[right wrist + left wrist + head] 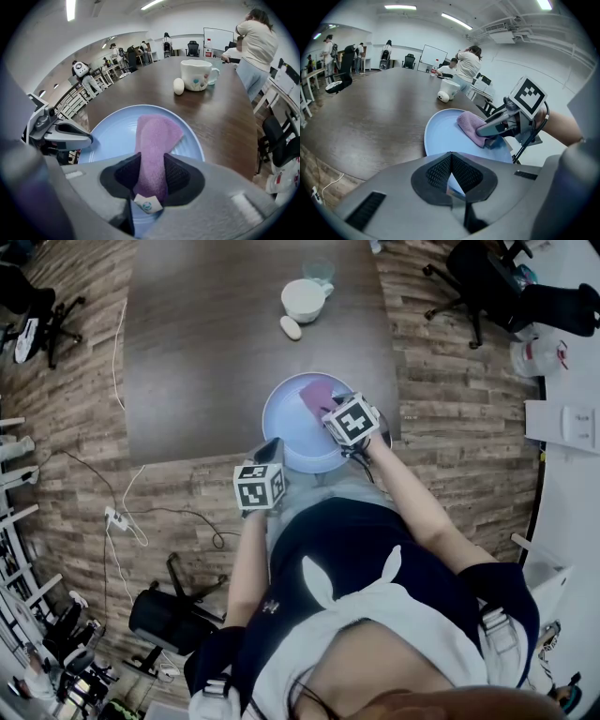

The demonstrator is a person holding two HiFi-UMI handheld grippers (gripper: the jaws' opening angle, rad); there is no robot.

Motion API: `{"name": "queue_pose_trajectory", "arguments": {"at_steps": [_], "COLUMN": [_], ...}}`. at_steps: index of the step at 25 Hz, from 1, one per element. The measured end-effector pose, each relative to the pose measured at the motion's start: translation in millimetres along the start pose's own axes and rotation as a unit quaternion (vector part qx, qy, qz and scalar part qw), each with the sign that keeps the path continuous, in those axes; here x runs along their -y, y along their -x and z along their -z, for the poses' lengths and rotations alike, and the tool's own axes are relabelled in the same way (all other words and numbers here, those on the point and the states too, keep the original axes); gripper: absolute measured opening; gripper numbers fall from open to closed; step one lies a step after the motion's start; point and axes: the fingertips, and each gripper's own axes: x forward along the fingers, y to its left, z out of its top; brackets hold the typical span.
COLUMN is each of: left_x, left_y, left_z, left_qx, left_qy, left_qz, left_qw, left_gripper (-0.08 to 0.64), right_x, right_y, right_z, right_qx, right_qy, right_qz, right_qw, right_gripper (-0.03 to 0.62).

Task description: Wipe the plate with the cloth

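Dark tabletop (206, 352) bears the blue plate (281, 418), rim pinched steady by the left claw (451, 160) so the right claw (151, 177), gripping the purple cloth (154, 136), can wipe.

No legible wording, number or brand found. The cloth (157, 136) on the plate (112, 136) carries a small white tag (146, 205) with a round emblem, unreadable. The left cube (260, 486) and the right cube (352, 421), at the plate's near rim, show black-and-white square patterns only.

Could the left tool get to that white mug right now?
Probably not: the left tool grips the rim of the round pale-blue plate, and the white ceramic mug stands far beyond it.
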Motion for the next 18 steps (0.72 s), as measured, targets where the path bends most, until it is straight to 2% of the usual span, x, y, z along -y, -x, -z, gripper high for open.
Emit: {"name": "queue_pose_trajectory", "arguments": {"at_steps": [18], "left_x": [0], "left_y": [-1], "left_z": [1], "left_qx": [0.004], "left_qy": [0.007], "left_qz": [-0.002], "left_qw": [1.0], "left_gripper": [0.005], "right_x": [8], "right_y": [7], "right_z": [10], "right_qx": [-0.005], "right_qy": [-0.003], "right_qz": [0.015], "right_qw": [1.0], "right_gripper": [0.132]}}
